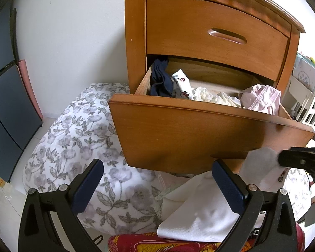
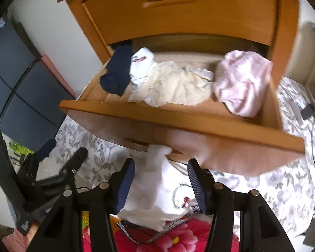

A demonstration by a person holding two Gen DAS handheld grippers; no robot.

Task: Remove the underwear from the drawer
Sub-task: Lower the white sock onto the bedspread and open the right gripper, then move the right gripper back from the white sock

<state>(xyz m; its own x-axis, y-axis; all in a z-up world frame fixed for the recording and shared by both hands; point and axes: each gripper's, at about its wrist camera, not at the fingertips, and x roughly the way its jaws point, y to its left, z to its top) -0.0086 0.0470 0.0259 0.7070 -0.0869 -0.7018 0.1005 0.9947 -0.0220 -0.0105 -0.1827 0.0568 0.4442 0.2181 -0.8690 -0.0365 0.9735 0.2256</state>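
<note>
Beside a floral bedspread (image 1: 77, 130), the open wooden drawer (image 2: 178, 121) holds navy, white, cream and pink underwear (image 2: 241, 82); both the left tool (image 1: 157, 187) and the right tool (image 2: 161, 187) gape, gripping nothing.

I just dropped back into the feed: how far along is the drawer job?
Done: the lower drawer is pulled out, and white garments lie on the red floral cloth below it. In hand: nothing gripped; the right gripper stands open around that white pile, and the left gripper is open and empty. Left: the navy piece, the cream piece and the pink piece remain in the drawer.
</note>
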